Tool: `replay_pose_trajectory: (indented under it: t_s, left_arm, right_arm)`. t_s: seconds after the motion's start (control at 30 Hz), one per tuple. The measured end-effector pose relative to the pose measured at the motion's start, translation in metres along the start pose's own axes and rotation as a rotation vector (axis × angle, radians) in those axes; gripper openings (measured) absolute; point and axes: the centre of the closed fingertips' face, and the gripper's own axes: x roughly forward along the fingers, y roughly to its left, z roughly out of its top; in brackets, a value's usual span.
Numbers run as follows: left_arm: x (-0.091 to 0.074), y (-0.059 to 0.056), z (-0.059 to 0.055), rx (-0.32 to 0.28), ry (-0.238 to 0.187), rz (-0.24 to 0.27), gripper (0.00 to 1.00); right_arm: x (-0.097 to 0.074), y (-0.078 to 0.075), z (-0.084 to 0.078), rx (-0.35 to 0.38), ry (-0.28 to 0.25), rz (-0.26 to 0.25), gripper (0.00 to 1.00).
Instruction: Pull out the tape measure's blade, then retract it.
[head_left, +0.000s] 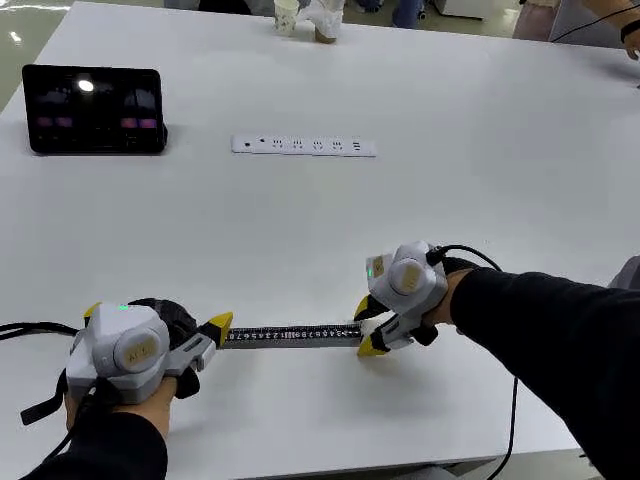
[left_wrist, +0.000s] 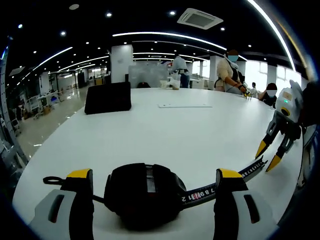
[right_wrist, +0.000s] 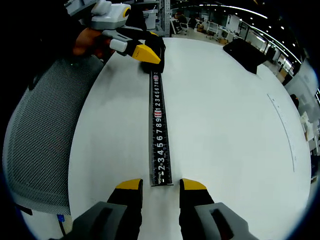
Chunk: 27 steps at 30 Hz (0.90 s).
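Note:
The black tape measure case (head_left: 170, 318) (left_wrist: 145, 192) sits on the white table (head_left: 400, 200) at the near left. My left gripper (head_left: 156, 316) (left_wrist: 154, 175) straddles it, with a small gap showing on each side of the case. The numbered blade (head_left: 290, 335) (right_wrist: 159, 125) (left_wrist: 200, 194) lies flat, drawn out to the right past the left gripper's right fingertip. Its end rests between the spread yellow tips of my right gripper (head_left: 367, 327) (right_wrist: 161, 185) (left_wrist: 268, 156), which is open and not pinching it.
A dark tablet (head_left: 95, 108) stands at the far left and a white power strip (head_left: 303, 145) lies mid-table. Cups (head_left: 310, 18) sit at the far edge. A grey mesh chair (right_wrist: 35, 125) is beside the near table edge. People (left_wrist: 230, 70) stand beyond the table.

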Motion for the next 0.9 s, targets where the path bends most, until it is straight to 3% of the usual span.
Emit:
replay_pose_trajectory:
  t_s: [0.23,0.3,0.33,0.4,0.67,0.9]
  left_arm:
    - [-0.0011,0.0004,0.0005,-0.006,-0.004,0.001,0.99]
    - [-0.0011,0.0003,0.0008,-0.006,-0.005,0.001,0.99]
    - [-0.0014,0.0,0.0013,-0.007,-0.007,0.001,0.99]
    - [-0.0016,0.0001,0.0017,-0.006,-0.008,0.002,0.99]
    - [-0.0025,0.0017,0.0015,-0.016,-0.011,0.012,0.99]
    - [-0.002,0.0039,-0.0006,-0.037,-0.005,0.03,0.91]
  right_arm:
    - [0.0014,-0.0015,0.0034,-0.014,0.002,-0.004,0.19]
    - [0.0035,0.0013,0.0008,-0.037,0.02,0.004,0.15]
    - [0.0034,-0.0016,0.0018,-0.089,0.017,-0.012,0.14]
    - [0.002,0.0004,0.0002,-0.05,0.019,-0.006,0.13]
    - [0.0028,-0.0016,0.0009,-0.042,0.039,0.012,0.12]
    - [0.003,-0.0026,0.0002,-0.01,0.039,0.008,0.11]
